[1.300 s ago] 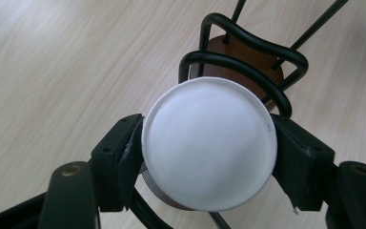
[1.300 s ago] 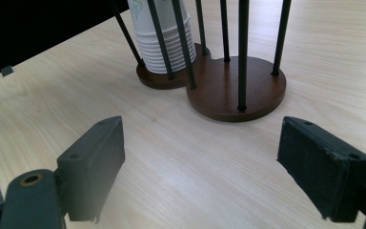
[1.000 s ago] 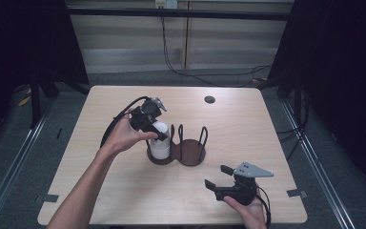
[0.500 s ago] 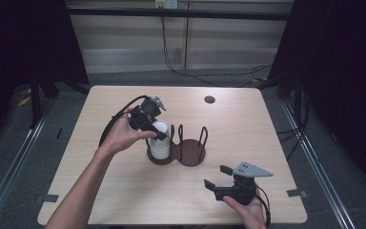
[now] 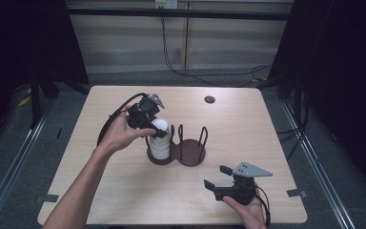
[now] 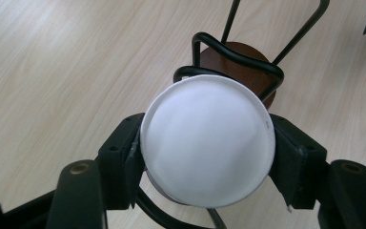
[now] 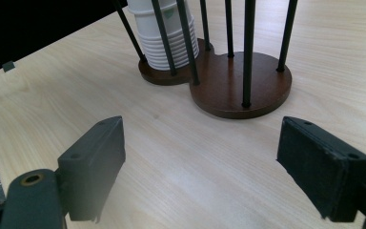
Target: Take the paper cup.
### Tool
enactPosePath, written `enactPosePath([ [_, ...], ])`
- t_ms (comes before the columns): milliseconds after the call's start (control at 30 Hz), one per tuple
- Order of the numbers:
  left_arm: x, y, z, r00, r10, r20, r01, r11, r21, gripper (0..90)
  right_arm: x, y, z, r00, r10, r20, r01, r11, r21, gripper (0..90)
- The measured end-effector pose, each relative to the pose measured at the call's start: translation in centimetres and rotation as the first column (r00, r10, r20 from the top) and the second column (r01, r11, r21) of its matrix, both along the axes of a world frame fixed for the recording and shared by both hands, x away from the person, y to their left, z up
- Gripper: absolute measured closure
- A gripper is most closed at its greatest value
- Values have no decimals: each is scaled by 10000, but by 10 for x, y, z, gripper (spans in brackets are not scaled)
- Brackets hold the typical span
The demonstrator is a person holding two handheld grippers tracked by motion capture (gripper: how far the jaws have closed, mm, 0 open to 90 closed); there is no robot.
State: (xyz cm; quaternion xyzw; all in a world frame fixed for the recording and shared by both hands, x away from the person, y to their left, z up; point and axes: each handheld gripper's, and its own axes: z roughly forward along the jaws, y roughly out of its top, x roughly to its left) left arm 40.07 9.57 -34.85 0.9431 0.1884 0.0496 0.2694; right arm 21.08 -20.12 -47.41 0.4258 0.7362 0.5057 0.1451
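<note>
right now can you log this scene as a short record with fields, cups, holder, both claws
cups: white stack of paper cups, upside down, in the left bay of the holder
holder: dark wooden cup holder with two round bays and black wire posts; right bay holds nothing
left claw: left claw over the stack, jaws just closing, pads against the sides of the top cup
right claw: right claw open, holding nothing, near the table's front edge, pointed at the holder
table: light wood table, small dark disc near the far edge
</note>
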Motion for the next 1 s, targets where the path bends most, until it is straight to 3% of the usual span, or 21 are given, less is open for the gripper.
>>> enactPosePath([
  [933,0,14,22,9993,309,221,-292,9966,-770,368,1,0,0,10000,-26,-66,26,10000,10,157],
  [1000,-2,14,23,9992,379,140,-362,9936,-1072,368,1,0,0,10000,-43,-59,43,10000,29,157],
])
